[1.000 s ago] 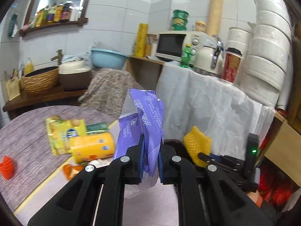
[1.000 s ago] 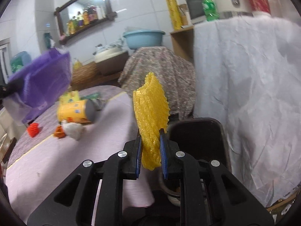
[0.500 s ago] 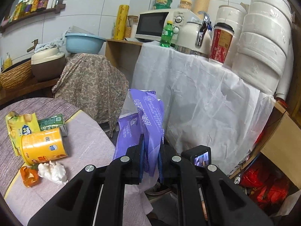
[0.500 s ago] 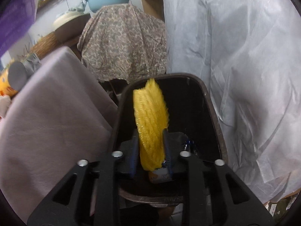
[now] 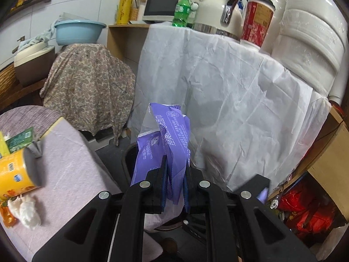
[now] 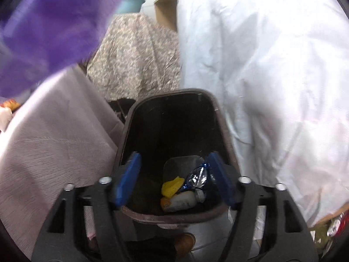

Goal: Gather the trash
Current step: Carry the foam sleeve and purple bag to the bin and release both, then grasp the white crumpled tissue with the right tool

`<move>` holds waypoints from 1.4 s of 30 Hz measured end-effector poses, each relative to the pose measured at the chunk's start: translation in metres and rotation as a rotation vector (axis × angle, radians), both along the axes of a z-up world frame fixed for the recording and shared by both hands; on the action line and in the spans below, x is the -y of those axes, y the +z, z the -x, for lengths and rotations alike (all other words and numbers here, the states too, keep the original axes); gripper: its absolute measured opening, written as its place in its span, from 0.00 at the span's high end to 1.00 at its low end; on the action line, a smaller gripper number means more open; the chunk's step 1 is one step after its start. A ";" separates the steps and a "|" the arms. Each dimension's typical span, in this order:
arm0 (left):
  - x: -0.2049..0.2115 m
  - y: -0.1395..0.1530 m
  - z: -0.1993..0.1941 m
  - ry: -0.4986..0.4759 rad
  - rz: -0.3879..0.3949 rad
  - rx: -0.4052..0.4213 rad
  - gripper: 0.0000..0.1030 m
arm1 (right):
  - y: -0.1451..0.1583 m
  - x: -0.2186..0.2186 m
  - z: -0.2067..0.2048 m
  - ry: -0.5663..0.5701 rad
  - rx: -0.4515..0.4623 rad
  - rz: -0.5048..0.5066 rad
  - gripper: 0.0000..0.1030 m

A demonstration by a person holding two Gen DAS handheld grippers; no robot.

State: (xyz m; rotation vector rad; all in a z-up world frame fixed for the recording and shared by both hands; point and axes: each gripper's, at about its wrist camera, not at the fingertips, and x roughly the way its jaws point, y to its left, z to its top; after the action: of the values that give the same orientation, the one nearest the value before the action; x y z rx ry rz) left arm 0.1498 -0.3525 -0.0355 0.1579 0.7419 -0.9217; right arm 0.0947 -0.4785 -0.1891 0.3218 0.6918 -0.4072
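My left gripper [image 5: 174, 174] is shut on a purple tissue wrapper [image 5: 168, 135] and holds it above the dark trash bin [image 5: 128, 159], which is mostly hidden behind it. My right gripper [image 6: 172, 174] is open and empty, right over the bin [image 6: 130, 120]. The yellow foam net [image 6: 171, 187] lies at the bin's bottom beside a silver-blue wrapper [image 6: 196, 179] and a small bottle [image 6: 181, 200]. The purple wrapper also shows blurred at the upper left of the right wrist view [image 6: 50, 26].
A yellow can [image 5: 15, 172], a white tissue wad [image 5: 26, 209], a green packet [image 5: 19, 139] and orange scraps lie on the pink-clothed table [image 5: 72, 163] at left. A white-draped counter [image 5: 229, 100] stands right of the bin, a patterned covered object [image 5: 89, 87] behind.
My right gripper opened and the yellow foam net dropped into the bin. My left gripper carried the purple wrapper right, over the bin.
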 end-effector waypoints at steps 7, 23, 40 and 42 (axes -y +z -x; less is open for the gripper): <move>0.044 -0.026 -0.014 -0.033 -0.066 -0.061 0.88 | 0.019 0.009 0.035 -0.078 0.028 0.041 0.31; 0.058 -0.061 -0.028 -0.017 -0.117 -0.160 0.30 | 0.019 0.023 0.053 -0.131 0.046 -0.007 0.31; -0.066 -0.005 -0.006 0.108 -0.038 -0.009 0.12 | 0.056 -0.033 0.029 0.091 0.114 -0.057 0.31; -0.086 -0.003 -0.005 0.121 -0.046 -0.011 0.12 | 0.065 -0.050 0.021 0.164 0.121 -0.053 0.31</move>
State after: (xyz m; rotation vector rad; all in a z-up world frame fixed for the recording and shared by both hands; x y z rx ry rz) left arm 0.1553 -0.2660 -0.0385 0.1464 0.7750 -0.7913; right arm 0.0740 -0.4282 -0.1238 0.3343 0.6065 -0.2115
